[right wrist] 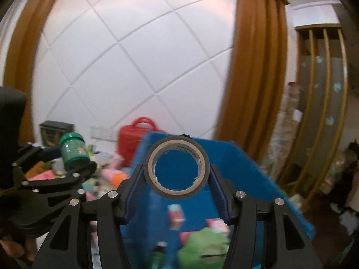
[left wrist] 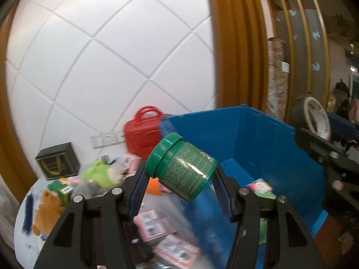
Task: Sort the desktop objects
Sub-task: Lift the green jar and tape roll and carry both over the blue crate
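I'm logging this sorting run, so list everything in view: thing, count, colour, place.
jar: one, green, tilted between the left gripper's fingers
tape roll: one, dark with pale core, between the right gripper's fingers
bin: one, blue, ahead of both grippers, small packets inside
case: one, red, behind the bin by the wall
box: one, black, at the wall
plush toys: several, green and brown, on the table
left gripper: black, closed on the jar
right gripper: black, closed on the tape roll
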A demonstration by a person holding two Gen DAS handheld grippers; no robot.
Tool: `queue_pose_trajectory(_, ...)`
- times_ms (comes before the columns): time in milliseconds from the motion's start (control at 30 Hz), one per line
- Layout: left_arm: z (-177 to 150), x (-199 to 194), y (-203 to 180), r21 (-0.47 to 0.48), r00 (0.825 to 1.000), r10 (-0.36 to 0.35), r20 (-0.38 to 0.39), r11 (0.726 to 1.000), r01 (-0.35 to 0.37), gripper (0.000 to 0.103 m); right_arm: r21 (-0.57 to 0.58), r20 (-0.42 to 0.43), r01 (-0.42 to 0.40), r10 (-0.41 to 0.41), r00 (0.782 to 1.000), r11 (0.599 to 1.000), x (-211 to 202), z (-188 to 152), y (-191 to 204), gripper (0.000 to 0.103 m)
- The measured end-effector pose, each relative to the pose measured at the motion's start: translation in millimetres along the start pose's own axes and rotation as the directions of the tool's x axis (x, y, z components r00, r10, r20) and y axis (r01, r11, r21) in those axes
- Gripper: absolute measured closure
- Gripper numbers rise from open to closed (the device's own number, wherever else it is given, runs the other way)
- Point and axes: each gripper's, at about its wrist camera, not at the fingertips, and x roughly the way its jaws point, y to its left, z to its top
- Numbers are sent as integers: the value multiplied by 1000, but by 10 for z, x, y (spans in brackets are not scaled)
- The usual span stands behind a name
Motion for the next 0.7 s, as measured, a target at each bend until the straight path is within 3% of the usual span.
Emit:
queue_pose_trajectory(167,343,121,-615,-8,998,-64,9,998,65,48,-51,-18,41,-42,999,998,253,112,-608,47)
queue_pose_trajectory(333,826,518,-1093,-98,986,-150,-67,985,143,48,-54,-94,-20,15,996,998,818,235,-1371,47)
queue_pose_trajectory(500,1083,1331,-1399,-70,973,-40,-225,997,25,48,-2,-239,-120,116,964,993,1543,274,-1790,47)
queue_pose_trajectory(567,1020,1667,-1420,-49,955,8,-298,999,-23,48,-10,-311,-124,115,943,992,1884,198,-1877,47)
queue_pose_trajectory(700,598,2322,-1429,17,880,121,-460,992,-127,48,4,-472,-136,122,873,991,2594,-227,-1843,47)
